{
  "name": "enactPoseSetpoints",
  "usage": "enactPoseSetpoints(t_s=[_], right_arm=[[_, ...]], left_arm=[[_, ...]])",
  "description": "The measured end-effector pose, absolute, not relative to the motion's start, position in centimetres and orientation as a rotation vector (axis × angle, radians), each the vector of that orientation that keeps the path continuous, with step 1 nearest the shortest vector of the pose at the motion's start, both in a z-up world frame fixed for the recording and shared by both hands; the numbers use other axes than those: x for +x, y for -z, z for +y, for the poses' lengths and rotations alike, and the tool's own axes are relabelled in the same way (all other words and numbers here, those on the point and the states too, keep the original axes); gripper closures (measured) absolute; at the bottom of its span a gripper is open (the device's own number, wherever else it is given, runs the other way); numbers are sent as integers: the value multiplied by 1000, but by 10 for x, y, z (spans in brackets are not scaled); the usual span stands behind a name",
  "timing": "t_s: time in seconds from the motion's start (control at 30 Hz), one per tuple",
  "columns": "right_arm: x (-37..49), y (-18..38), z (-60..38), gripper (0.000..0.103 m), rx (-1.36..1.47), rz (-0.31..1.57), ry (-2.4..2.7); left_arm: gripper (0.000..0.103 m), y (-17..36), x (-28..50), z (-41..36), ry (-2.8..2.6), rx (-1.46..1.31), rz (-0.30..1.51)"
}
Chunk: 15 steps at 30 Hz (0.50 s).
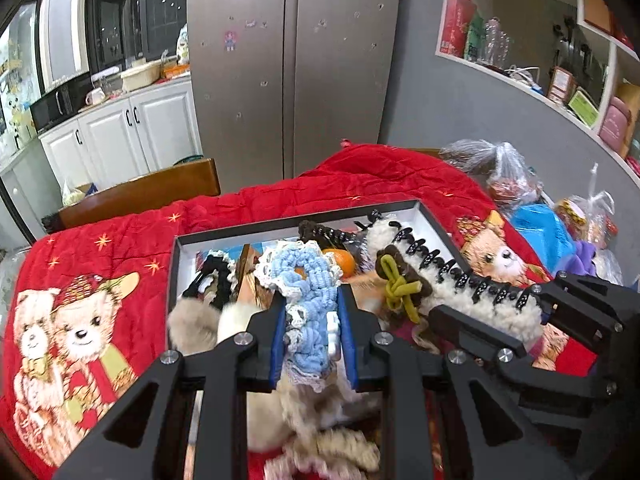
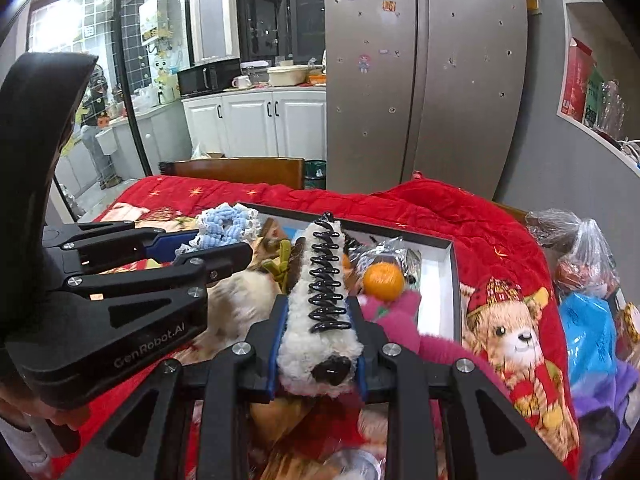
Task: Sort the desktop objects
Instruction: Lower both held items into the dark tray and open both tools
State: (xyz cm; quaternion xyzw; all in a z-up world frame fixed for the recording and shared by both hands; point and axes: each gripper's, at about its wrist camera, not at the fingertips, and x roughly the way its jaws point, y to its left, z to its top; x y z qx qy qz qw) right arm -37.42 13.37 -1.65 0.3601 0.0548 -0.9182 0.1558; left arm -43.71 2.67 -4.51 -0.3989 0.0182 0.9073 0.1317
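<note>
My left gripper (image 1: 312, 300) is shut on a blue and white crocheted scrunchie (image 1: 304, 280), which sticks up between its blue pads. It hangs over a shallow white box with a dark rim (image 1: 280, 220). The right wrist view shows my right gripper (image 2: 320, 304) shut on a fluffy white hair claw with black teeth (image 2: 320, 336), above the same box (image 2: 400, 232). Both grippers are side by side: the right gripper (image 1: 508, 304) appears at the right of the left view, the left gripper (image 2: 208, 244) with the scrunchie (image 2: 228, 224) at the left of the right view.
The box holds a tangerine (image 2: 384, 276), an olive hair tie (image 1: 396, 284), a brown claw clip (image 1: 320, 232), a pink plush piece (image 2: 400, 320) and other fluffy items. It rests on a red bear-print blanket (image 1: 100, 248). Plastic bags (image 2: 580, 248) crowd the right; a wooden chair back (image 1: 140, 192) stands behind.
</note>
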Motion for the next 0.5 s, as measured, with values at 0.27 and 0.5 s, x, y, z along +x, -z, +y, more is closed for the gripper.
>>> enactPoseSetpoints(t_s=[0.27, 0.5], right_arm=[[-423, 40, 137, 75, 1089, 135, 2629], [-432, 47, 133, 75, 1099, 141, 2628]], left_arm=[[79, 73, -470, 26, -2591, -1206, 14], [79, 78, -478, 23, -2598, -1204, 28]])
